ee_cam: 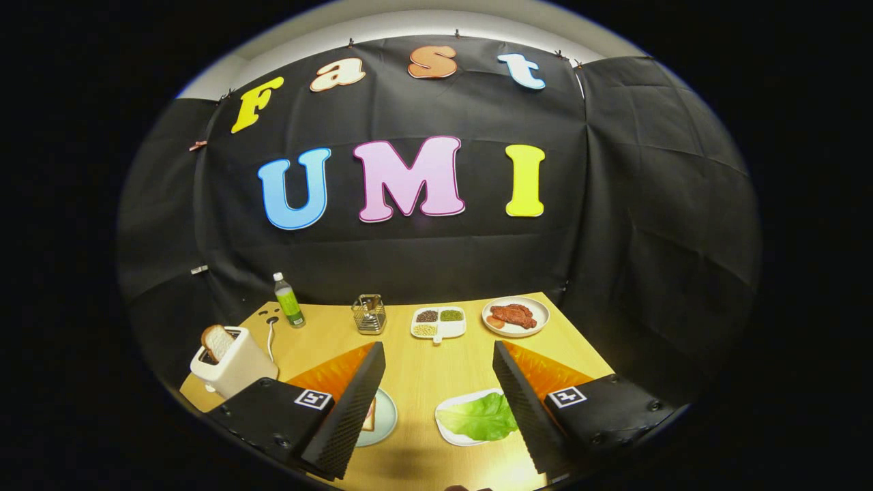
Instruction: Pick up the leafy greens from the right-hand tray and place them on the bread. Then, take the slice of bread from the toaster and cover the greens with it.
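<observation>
We see the tongs (pixel 438 354) held above a pale wooden bench (pixel 416 368), their two fingers spread wide apart with nothing between them but bare bench. Just inside the right finger lies a bright green lettuce leaf (pixel 481 417) on a small white tray (pixel 447 416); the leaf's right edge is hidden behind that finger, and we cannot tell whether the two touch. By the left finger sits a round pale green plate (pixel 383 417) carrying a slice of bread (pixel 369 416), most of it covered by the finger. Further left, at the bench's corner, stands a cream-coloured toaster (pixel 235 365) with a browned slice of toast (pixel 217 341) sticking up out of its slot, tilted a little. A white cord (pixel 271 341) runs from behind the toaster toward the back of the bench.

Beyond the fingers, along the far edge of the bench, we count four things in a row: a clear plastic bottle with a green label and white cap (pixel 288 300), a small wire-mesh metal holder (pixel 369 314), a white divided dish holding dark, green and pale grains (pixel 438 322), and a round white plate with red slices of meat (pixel 515 316). All four stand well apart from the tongs. Black cloth hangs behind the bench.
</observation>
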{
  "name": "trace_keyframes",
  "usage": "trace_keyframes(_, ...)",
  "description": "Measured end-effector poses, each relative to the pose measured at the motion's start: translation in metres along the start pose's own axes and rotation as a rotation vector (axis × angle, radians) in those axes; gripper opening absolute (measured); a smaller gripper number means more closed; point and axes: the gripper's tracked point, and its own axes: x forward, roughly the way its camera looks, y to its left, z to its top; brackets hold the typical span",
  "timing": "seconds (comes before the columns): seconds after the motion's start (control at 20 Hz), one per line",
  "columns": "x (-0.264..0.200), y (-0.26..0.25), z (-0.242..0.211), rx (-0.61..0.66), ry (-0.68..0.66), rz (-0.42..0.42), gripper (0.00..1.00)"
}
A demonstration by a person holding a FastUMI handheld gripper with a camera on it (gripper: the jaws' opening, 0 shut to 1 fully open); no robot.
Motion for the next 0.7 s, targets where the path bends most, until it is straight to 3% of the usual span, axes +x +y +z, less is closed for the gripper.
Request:
trace_keyframes(0.45, 0.030, -0.010, -0.027, -0.005, 0.096, 0.049, 0.99)
trace_keyframes(0.7, 0.056, -0.025, -0.065, -0.034, 0.190, 0.076, 0.99)
